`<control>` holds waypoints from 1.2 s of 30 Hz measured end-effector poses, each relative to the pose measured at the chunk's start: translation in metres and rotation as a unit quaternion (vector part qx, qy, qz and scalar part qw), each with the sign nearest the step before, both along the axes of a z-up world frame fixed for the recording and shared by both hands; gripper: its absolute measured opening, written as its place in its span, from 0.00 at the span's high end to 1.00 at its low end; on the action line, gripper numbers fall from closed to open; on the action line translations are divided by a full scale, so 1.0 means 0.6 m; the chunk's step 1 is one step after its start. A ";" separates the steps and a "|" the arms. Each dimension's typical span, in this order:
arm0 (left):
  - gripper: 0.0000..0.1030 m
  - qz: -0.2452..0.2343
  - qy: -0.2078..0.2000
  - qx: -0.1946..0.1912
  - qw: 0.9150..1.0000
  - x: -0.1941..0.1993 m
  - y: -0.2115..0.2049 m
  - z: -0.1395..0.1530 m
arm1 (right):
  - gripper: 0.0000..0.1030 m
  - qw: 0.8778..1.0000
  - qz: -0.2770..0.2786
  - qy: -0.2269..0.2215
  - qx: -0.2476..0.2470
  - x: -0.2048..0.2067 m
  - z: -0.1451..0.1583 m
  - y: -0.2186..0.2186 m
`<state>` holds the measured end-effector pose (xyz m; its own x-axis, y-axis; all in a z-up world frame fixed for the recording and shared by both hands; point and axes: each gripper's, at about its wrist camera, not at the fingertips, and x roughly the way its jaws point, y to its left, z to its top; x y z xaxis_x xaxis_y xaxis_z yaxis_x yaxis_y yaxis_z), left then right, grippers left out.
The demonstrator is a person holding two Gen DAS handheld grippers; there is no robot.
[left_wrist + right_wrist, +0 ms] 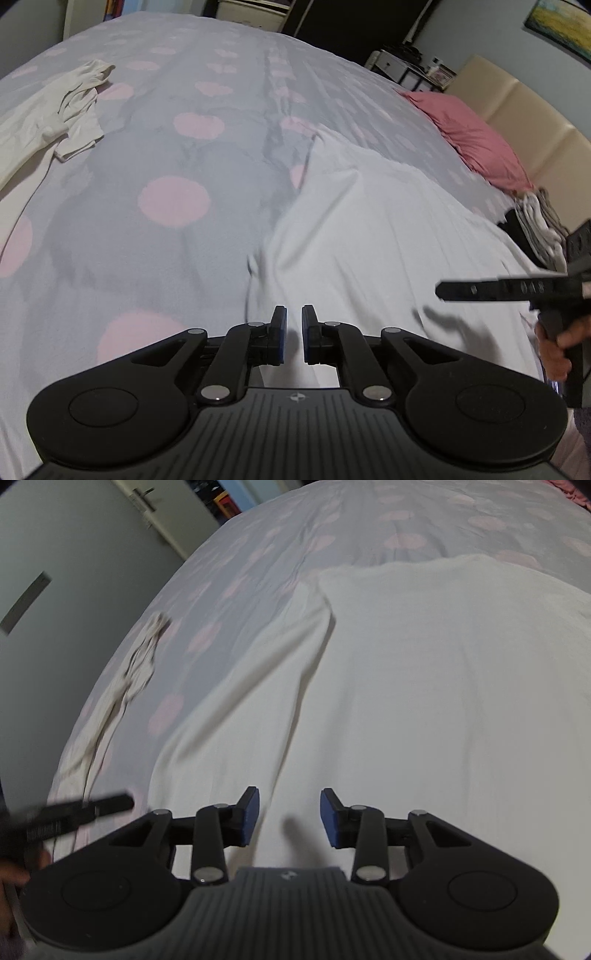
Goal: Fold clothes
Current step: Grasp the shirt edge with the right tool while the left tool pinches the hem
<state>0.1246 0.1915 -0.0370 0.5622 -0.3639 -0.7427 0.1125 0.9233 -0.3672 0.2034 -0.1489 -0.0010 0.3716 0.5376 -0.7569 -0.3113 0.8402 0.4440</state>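
L gripper (294, 334) nearly pinched together, small gap, nothing btwn; R gripper (290, 818) spread wide, empty. Both low over near edge of white garment (406, 701), lying flat on dotted bedspread (166, 229), long axis running away from cams. Crumpled cream garment (62, 118) far L.

Above the white garment (406, 686), the left gripper (294, 334) hovers with jaws nearly closed on nothing, the right gripper (290, 819) beside it with jaws parted
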 end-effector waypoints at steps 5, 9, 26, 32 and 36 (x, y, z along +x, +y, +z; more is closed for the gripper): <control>0.86 -0.004 -0.002 0.001 1.000 -0.075 -0.017 0.013 | 0.56 1.000 0.015 0.011 0.009 -0.115 0.001 -0.018; 0.84 -0.002 0.019 -0.004 1.000 -0.146 -0.026 0.015 | 0.52 0.999 0.032 0.014 0.012 -0.200 0.011 -0.025; 0.76 -0.030 0.130 -0.008 0.991 -0.340 -0.084 -0.076 | 0.44 0.999 0.039 0.031 -0.012 -0.417 -0.024 -0.002; 0.75 -0.025 0.123 0.001 0.992 -0.353 -0.093 -0.092 | 0.44 0.999 0.009 0.026 -0.015 -0.402 -0.042 0.014; 0.80 -0.021 0.119 -0.007 0.993 -0.362 -0.089 -0.095 | 0.48 0.999 0.004 0.028 -0.025 -0.399 -0.053 0.011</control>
